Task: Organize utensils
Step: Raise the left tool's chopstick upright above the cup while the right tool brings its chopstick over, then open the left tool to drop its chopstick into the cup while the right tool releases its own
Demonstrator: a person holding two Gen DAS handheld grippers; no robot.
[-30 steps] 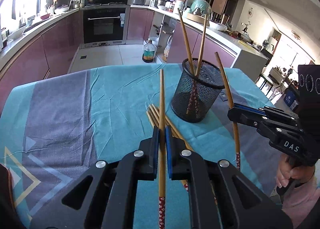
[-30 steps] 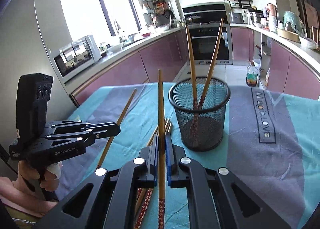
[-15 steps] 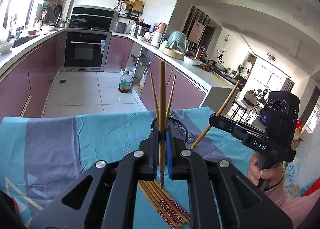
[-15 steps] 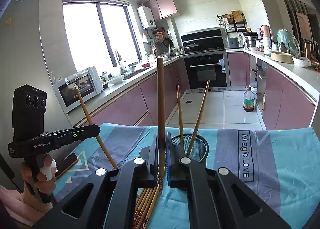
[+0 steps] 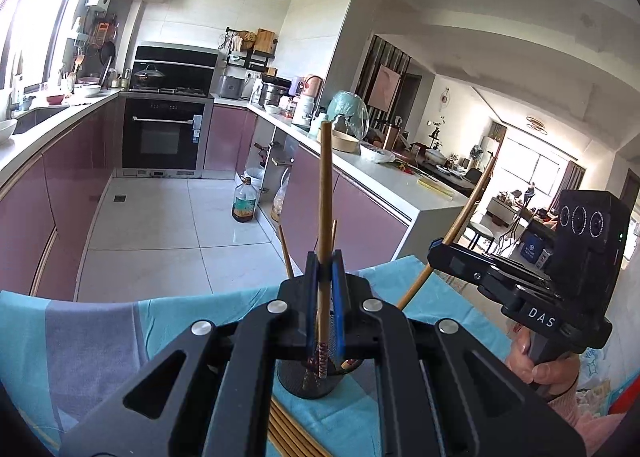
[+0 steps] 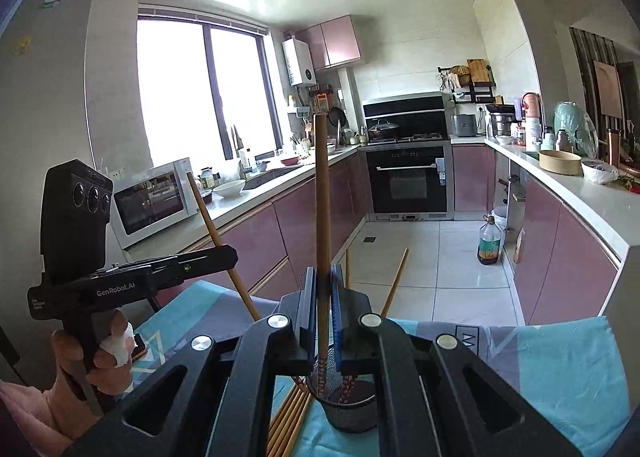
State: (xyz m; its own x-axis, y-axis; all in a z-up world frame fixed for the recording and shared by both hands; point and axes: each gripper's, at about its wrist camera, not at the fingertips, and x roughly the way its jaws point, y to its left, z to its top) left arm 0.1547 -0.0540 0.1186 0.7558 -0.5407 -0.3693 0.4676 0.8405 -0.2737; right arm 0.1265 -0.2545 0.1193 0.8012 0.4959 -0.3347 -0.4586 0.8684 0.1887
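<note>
Both jaws clamped on one chopstick [image 5: 325,193] each above mesh cup [image 6: 352,413] — could miss rim, tip cup.

Both grippers were black with blue pads inside the fingers [image 5: 339,309] and silver round screws. One carried white letters "DAS", the other "GenRobot.AI". The person wore pink sleeves [image 6: 24,409].

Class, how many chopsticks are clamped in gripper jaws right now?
2. One chopstick is clamped in the left gripper; a second chopstick is clamped in the right gripper. Both jaws are in plain view, so none seems hidden.
</note>
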